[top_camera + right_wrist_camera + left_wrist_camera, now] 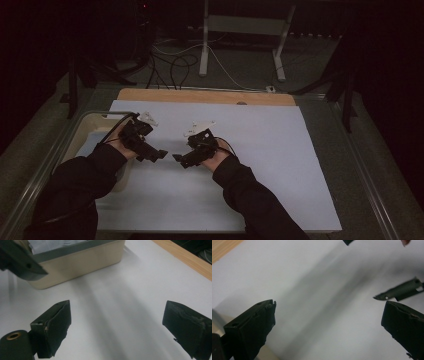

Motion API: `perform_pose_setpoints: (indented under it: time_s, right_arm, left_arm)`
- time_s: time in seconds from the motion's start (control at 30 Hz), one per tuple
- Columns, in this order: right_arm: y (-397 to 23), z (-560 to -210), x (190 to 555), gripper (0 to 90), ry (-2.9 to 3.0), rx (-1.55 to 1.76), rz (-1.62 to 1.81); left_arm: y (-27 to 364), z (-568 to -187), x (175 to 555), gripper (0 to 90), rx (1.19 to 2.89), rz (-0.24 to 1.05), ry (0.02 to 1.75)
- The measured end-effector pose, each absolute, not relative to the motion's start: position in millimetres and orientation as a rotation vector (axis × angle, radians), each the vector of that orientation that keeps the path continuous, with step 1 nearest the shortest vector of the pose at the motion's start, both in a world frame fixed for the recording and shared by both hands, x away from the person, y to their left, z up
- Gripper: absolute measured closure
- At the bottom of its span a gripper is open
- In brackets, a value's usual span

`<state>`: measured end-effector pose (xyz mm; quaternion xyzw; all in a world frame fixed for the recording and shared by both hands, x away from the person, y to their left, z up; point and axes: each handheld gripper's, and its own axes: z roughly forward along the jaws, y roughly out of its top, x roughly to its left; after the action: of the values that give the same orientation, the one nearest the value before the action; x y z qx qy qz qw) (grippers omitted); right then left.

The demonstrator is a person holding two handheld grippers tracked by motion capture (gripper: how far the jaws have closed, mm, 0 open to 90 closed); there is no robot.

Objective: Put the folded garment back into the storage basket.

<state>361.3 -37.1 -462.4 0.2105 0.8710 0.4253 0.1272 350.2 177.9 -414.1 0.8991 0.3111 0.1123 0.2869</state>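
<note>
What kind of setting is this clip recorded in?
Probably a lab or data-collection workspace, dimly lit: a table covered with a white sheet, loose cables on the floor beyond it, a metal stand, and a beige bin at the table's left.

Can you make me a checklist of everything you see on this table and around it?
Surface: white sheet over a wooden board; bare where the grippers hover.
Job's things: beige bin at the left edge, with white paper inside.
Clutter: nothing seen.
Grippers: left gripper and right gripper are both open, hold nothing, and point at each other above the sheet, tips close but apart.
Cables: a black cable trails from the left gripper; more lie on the floor behind the table.
Surroundings: dark room, white stand legs beyond the table.
</note>
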Motion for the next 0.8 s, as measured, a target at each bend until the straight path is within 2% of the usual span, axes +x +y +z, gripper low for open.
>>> perform_pose_setpoints:
  time_s: [0.47, 0.8]
  right_arm:
    - [-66.7, -469.3, 362.4, 8.4, 2.548, 0.603, 1.237]
    - [-81.8, -478.8, 354.3, 8.5, 2.566, 0.57, 1.231]
  left_arm:
    - [149.9, -426.6, 337.3, 0.0, 2.432, 0.274, 0.678]
    - [139.9, -438.6, 323.2, 0.0, 2.423, 0.21, 0.611]
